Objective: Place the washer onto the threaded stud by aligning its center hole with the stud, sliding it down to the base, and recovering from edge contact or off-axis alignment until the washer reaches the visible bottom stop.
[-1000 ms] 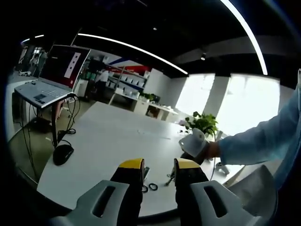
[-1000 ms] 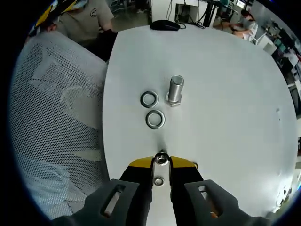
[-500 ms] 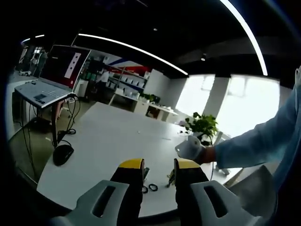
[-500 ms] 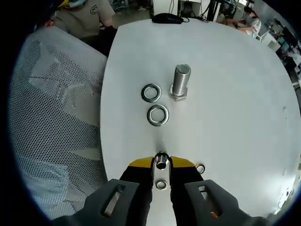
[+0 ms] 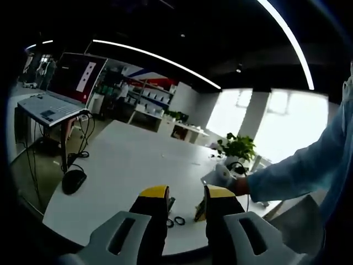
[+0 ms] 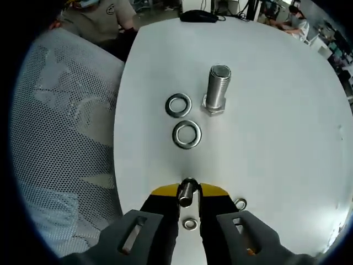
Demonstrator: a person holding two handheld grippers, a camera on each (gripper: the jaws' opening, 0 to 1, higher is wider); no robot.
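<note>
In the left gripper view, the left hand-held gripper (image 5: 187, 200) hangs above the near edge of the white worktop (image 5: 127, 165) with its yellow-tipped jaws parted and nothing between them. Between the jaws, two dark rings (image 5: 175, 221) lie flat near the worktop's edge. A black mouse (image 5: 73, 180) sits at the worktop's left corner, with a laptop (image 5: 55, 96) on a stand beyond it. From the right a light blue sleeve (image 5: 300, 174) reaches in, the hand gripping the white handle of the right hand-held gripper (image 5: 216, 182) over the worktop, and a potted plant (image 5: 237, 146) stands behind it. In the right gripper view, the right hand-held gripper (image 6: 188, 194) has its jaws drawn nearly together on a washer (image 6: 188, 191), held on edge at the yellow tips above the worktop. Ahead, the threaded stud (image 6: 217, 90) stands upright on its hex base, well apart from the held washer. Two more flat washers lie just left of it, one (image 6: 178, 105) beside the base and another (image 6: 187, 134) nearer the gripper. Two small washers lie close by, one (image 6: 191, 223) showing between the jaws and one (image 6: 240, 203) just right of them. A mesh chair back (image 6: 60, 138) sits against the worktop's left edge.
</note>
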